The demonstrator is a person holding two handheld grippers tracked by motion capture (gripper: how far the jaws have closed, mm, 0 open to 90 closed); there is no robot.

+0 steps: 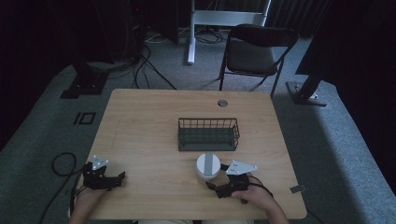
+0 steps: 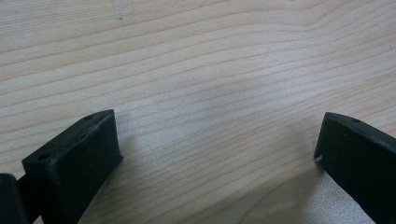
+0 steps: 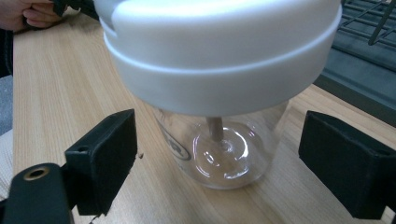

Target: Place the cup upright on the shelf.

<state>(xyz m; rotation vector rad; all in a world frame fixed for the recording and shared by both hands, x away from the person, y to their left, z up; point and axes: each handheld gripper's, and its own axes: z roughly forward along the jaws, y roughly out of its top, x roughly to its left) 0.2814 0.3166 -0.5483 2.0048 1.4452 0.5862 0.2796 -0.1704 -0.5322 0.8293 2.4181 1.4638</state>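
At the near edge of the wooden table [image 1: 140, 121], the right gripper [image 3: 219, 154] stands with jaws spread either side of a clear jar [image 3: 224, 144] with a white lid [image 3: 219, 51], just in front of the wire basket [image 1: 208, 134]. The left gripper [image 2: 217, 144] rests spread over bare wood. A clean grasp likely means closing squarely on the glass below the lid.

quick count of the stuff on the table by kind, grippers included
Clear jar with white lid: 1
Wire basket: 1
Grippers: 2, the left gripper and the right gripper
Total: 4
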